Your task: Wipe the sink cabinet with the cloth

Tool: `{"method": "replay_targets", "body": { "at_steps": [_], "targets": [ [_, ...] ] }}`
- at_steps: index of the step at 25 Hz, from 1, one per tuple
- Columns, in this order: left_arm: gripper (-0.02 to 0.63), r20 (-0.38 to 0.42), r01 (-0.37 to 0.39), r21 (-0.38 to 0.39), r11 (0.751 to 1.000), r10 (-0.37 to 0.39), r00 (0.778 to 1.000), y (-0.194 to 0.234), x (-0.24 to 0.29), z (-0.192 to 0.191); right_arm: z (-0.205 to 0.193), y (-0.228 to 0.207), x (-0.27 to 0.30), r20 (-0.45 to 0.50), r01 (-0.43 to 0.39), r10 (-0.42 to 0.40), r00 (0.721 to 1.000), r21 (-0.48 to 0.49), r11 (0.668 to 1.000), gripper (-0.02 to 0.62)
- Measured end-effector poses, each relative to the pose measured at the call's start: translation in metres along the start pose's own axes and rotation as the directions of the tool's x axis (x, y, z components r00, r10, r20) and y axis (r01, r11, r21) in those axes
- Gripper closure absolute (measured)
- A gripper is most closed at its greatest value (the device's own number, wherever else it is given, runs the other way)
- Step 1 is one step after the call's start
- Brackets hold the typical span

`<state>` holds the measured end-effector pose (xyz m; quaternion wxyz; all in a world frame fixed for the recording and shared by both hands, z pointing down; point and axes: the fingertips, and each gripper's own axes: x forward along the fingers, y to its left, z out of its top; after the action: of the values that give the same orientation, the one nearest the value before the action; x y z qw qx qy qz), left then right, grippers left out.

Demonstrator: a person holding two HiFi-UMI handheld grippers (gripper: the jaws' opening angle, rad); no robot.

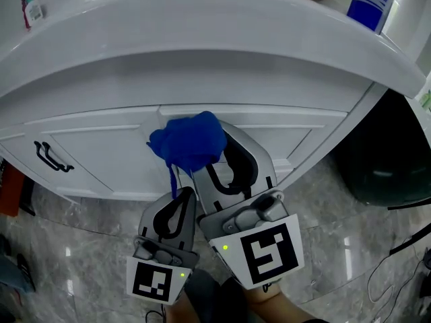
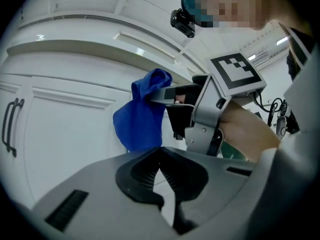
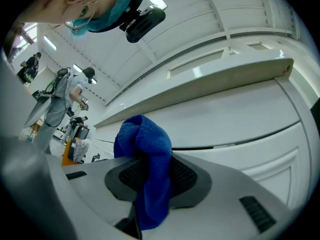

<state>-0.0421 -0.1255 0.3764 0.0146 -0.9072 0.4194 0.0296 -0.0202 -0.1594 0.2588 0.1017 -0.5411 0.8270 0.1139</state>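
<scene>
The white desk topping the sink cabinet carries a blue-and-white container at its right end and a small bottle at its left. Below, a dark bin and loose cables sit on the glossy grey floor.

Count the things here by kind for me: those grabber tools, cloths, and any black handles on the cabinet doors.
Grippers: 2, the left gripper and the right gripper
Blue cloth: 1, clamped in the right gripper
Black door handle: 1
Total: 4
</scene>
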Motion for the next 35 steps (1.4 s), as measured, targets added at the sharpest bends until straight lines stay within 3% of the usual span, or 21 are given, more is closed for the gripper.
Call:
{"method": "replay_targets", "body": {
  "at_steps": [20, 26, 35],
  "targets": [
    [0.606, -0.003, 0.051, -0.036, 0.998, -0.051, 0.999, -0.012, -0.006, -0.003, 0.003, -0.018, -0.009, -0.003, 0.064, -0.065, 0.998, -0.058, 0.996, 0.480],
    [0.606, -0.013, 0.083, -0.026, 0.996, -0.084, 0.996, -0.019, -0.008, -0.004, 0.006, -0.030, -0.017, 0.017, 0.084, -0.083, 0.996, -0.153, 0.985, 0.480],
    [0.606, 0.001, 0.086, -0.034, 0.996, -0.086, 0.996, -0.014, -0.014, -0.003, 0.007, -0.044, -0.024, 0.012, 0.132, -0.132, 0.991, -0.183, 0.974, 0.480]
  ]
}}
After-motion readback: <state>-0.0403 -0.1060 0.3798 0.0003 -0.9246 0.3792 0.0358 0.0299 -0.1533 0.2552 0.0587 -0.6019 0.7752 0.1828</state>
